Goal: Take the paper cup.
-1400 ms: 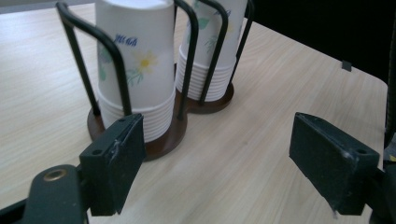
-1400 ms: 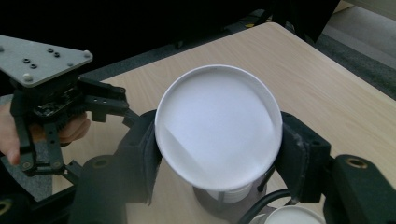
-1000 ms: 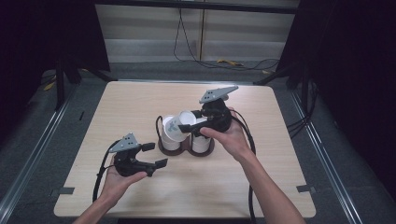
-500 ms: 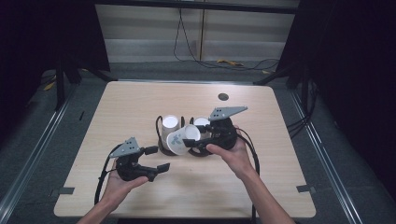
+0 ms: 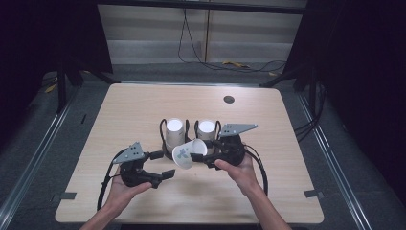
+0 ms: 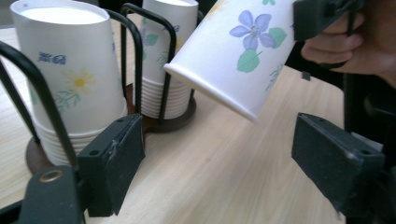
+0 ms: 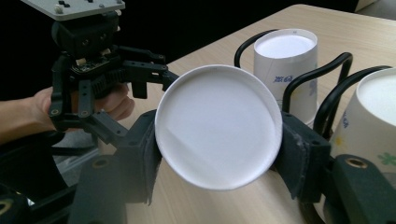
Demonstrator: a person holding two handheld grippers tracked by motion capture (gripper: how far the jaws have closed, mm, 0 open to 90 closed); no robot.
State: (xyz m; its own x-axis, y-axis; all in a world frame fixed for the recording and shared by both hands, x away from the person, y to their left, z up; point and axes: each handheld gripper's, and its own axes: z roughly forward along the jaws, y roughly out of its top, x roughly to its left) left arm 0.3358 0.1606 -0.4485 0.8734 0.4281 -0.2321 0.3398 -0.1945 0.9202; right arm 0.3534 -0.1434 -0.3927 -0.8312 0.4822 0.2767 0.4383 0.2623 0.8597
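Two stacks of upside-down paper cups, the left stack [image 5: 174,133] and the right stack [image 5: 207,131], stand in a black wire holder [image 5: 165,143] at mid-table. My right gripper [image 5: 200,155] is shut on a single flowered paper cup [image 5: 187,154], held on its side just in front of the holder. The cup's rim points toward my left gripper [image 5: 163,164]. That gripper is open, with its jaws wide apart and nothing between them. In the left gripper view the cup [image 6: 243,46] hangs above and beyond the open jaws. The right gripper view shows the cup's white base [image 7: 219,126] clamped between both pads.
The wooden table [image 5: 143,110] has a small dark round hole [image 5: 229,99] at the back right. Cables lie on the floor [image 5: 239,64] behind the table. Each gripper trails a black cable toward the table's front edge.
My right gripper has lifted one cup off the stack and brought it down and forward, tipping it on its side toward the left gripper. The left gripper moved slightly right, still open.
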